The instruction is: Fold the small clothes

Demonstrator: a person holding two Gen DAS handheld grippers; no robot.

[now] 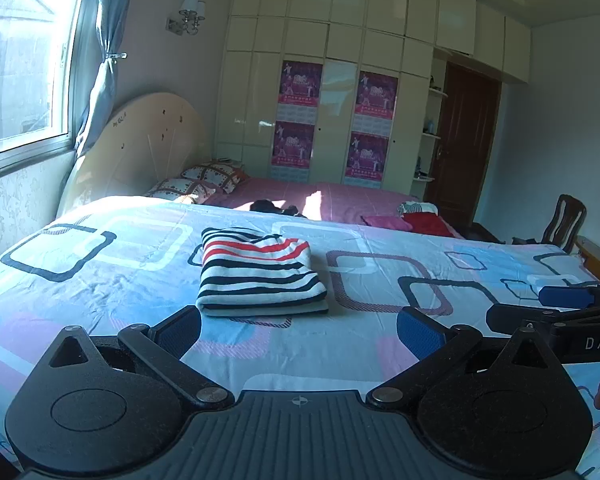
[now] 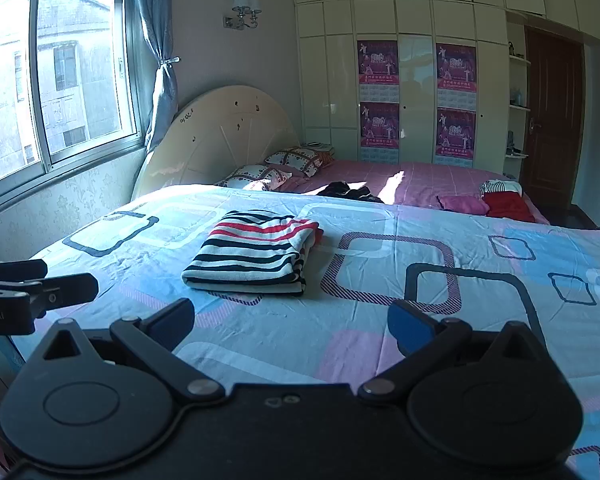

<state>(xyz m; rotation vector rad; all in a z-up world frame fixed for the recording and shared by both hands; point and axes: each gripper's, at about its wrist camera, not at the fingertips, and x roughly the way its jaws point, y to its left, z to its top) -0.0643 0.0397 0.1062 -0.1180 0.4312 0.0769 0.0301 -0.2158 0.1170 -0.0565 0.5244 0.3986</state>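
A small striped garment (image 1: pixel 260 276), white with black and red stripes, lies folded into a neat rectangle on the patterned bedsheet (image 1: pixel 100 280). It also shows in the right wrist view (image 2: pixel 256 252). My left gripper (image 1: pixel 300 330) is open and empty, a short way in front of the garment's near edge. My right gripper (image 2: pixel 292 322) is open and empty, also just short of the garment. The right gripper shows at the right edge of the left wrist view (image 1: pixel 556 304), and the left gripper at the left edge of the right wrist view (image 2: pixel 52 284).
A second bed with a pink sheet (image 2: pixel 420 176) lies behind, with a dark garment (image 2: pixel 348 192), a pink and a red folded piece (image 2: pixel 504 204) and two pillows (image 2: pixel 284 164). A wardrobe wall, a brown door (image 2: pixel 552 120) and a chair (image 1: pixel 564 220) stand beyond.
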